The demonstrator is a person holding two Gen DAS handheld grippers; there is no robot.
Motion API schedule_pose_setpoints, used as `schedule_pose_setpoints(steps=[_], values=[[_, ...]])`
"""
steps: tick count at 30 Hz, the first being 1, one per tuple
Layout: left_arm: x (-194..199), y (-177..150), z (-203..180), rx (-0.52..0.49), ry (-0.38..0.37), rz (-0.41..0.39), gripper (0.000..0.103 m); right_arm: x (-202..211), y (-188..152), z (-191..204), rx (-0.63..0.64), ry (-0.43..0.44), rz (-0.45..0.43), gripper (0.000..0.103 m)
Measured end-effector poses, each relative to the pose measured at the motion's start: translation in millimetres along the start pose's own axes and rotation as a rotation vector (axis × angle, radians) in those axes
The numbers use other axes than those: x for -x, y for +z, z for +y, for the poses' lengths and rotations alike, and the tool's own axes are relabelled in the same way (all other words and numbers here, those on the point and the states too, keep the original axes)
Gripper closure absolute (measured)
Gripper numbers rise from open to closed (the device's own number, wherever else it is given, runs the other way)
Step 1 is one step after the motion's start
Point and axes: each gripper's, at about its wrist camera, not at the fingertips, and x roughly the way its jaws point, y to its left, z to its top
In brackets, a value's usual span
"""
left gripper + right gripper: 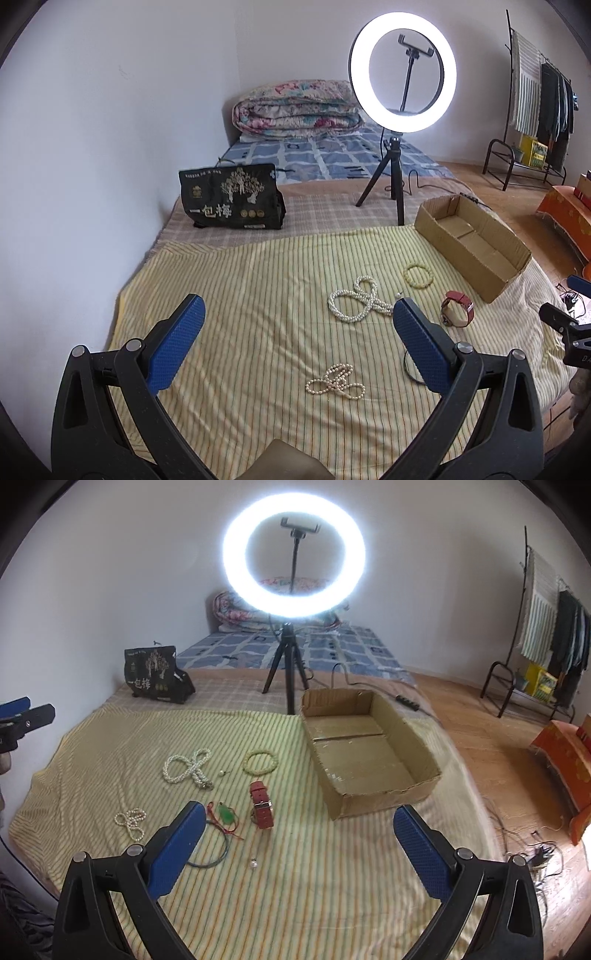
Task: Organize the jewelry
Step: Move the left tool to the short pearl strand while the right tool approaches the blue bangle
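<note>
Jewelry lies spread on the striped cloth (295, 886), none yet in the cardboard box (369, 760) at two o'clock, so the job looks just starting. Both the left gripper (299, 328) and right gripper (299, 834) gape wide, holding nothing. Next, the right one should probably drop onto the red watch (261, 805) at eleven o'clock.

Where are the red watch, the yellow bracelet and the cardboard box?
red watch (261, 809): right wrist view, on its strap.
yellow bracelet (246, 763): right wrist view, on its left bead arc.
cardboard box (380, 800): right wrist view, on its near wall.
</note>
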Motion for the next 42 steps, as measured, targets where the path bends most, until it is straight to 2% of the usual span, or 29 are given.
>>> schedule_pose_setpoints(steps=[7,13,17,21,27,33,38,42], values=[[-32.6,-21.7,7.0,0.004,-0.015,0.085,0.0,-31.6,-23.6,25.0,0.062,0.088,0.057,0.002],[-64.4,-52.8,10.1,0.045,-0.095,0.216,0.0,-52.4,-41.2,41.5,0.085,0.157,0.105,0.001],[-85.8,-71.3,7.5,0.096,-0.15,0.302,0.008,-67.3,-50.3,47.3,0.096,0.163,0.136,0.001],[-97.6,-86.1,-6.9,0.06,-0.158,0.327,0.016,-83.5,-57.4,57.3,0.135,0.168,0.161,0.001],[-118.4,-95.0,-10.8,0.075,-0.162,0.358,0.016,-104.9,-62.1,64.7,0.147,0.191,0.202,0.001],[-138.6,-95.5,-6.9,0.087,-0.119,0.365,0.016,-118.8,-60.5,68.5,0.125,0.212,0.224,0.001],[-155.1,-103.6,-2.2,0.111,-0.098,0.401,0.016,-130.1,-57.2,80.8,0.175,0.212,0.234,0.0],[-160.7,-106.4,-3.1,0.096,-0.084,0.393,0.016,-135.1,-58.4,91.5,0.21,0.22,0.246,0.0]])
